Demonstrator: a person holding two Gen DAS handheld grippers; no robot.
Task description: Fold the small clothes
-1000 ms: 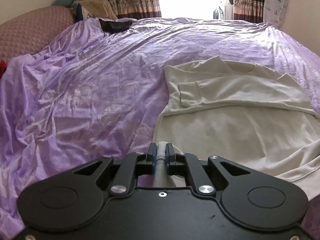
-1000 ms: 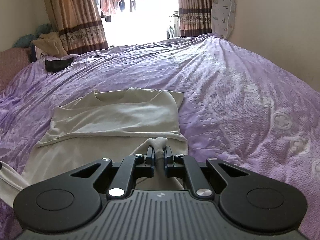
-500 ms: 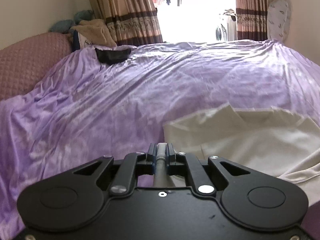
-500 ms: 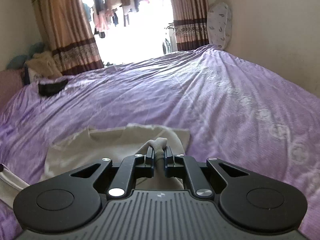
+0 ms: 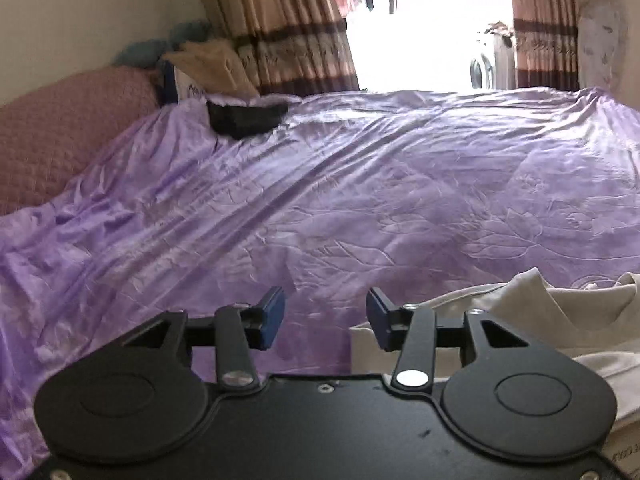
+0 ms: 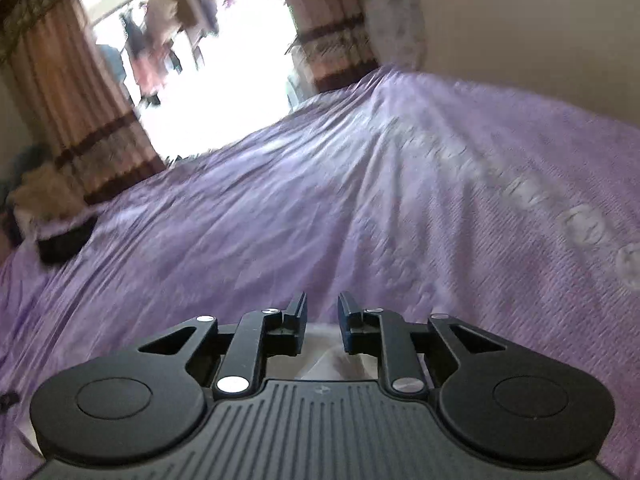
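I am looking along both tools at a bed (image 5: 360,200) covered with a wrinkled purple sheet.

My left gripper (image 5: 325,318) hangs low over the sheet. Its blue-padded fingers (image 5: 272,316) stand spread and are opening, and only bare purple sheet shows between them. The cream garment (image 5: 560,320), the thing I am folding, lies on the bed at the lower right of this view, just beside and partly behind the right-hand finger, with its neckline edge raised and rumpled. No pad presses on it.

My right gripper (image 6: 322,322) is tilted, and its view is blurred. Its fingers (image 6: 298,318) are parted by a narrower gap and are also opening. A pale patch of the cream garment (image 6: 328,356) shows low in that gap, beneath the fingers; I cannot see either pad pressing it.

At the far side of the bed a small black item (image 5: 246,118) lies on the sheet. Behind it are a pink quilted headboard (image 5: 68,132), a heap of tan and teal bedding (image 5: 200,60), and striped curtains (image 5: 280,28) framing a bright window.
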